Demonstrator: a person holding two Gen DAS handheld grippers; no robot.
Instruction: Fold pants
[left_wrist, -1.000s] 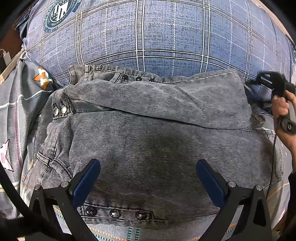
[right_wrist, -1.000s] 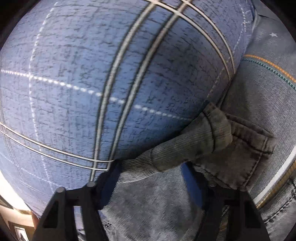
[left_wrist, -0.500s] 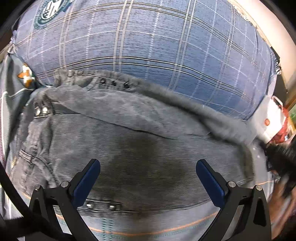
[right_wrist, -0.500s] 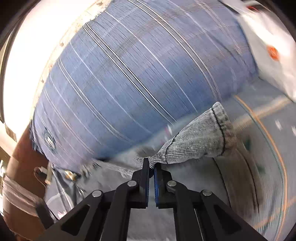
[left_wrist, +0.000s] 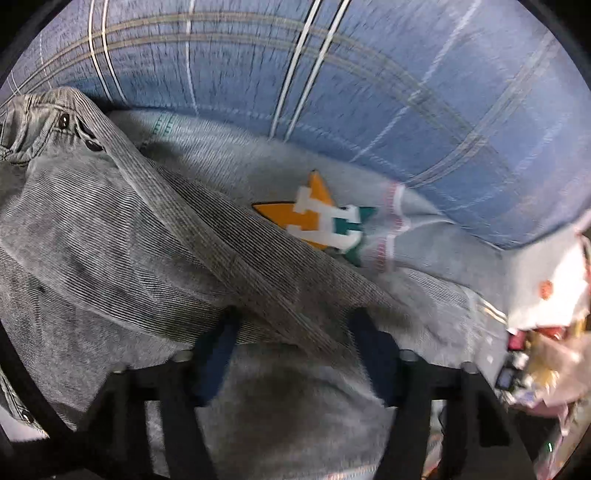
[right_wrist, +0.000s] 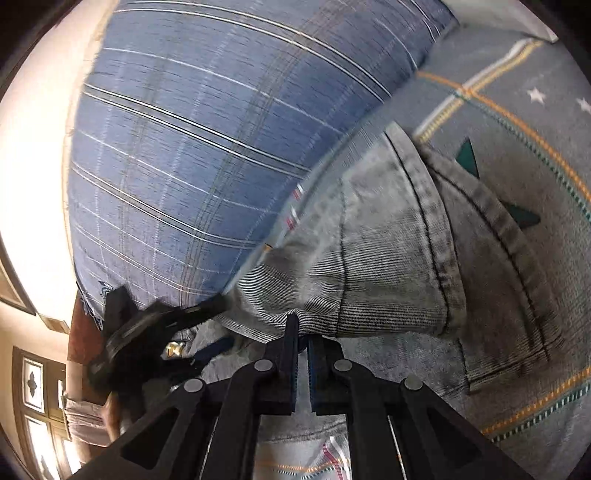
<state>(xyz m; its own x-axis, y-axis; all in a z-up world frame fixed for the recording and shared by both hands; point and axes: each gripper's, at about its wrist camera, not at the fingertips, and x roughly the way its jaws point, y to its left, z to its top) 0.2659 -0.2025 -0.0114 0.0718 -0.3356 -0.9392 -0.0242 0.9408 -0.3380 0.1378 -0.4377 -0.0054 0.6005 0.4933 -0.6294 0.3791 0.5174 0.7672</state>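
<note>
The ribbed grey pants leg has lifted, pinched in the right tool; left tool just closing around a fold.

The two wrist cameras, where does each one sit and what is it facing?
Left wrist: rides the left gripper, aimed steeply down at the grey jeans on a grey bedsheet; its jaws, just closing, straddle a fold.
Right wrist: rides the right gripper, shut on the jeans' leg; the left gripper appears lower left.
Shared: jeans, bedsheet, blue plaid pillow.
</note>
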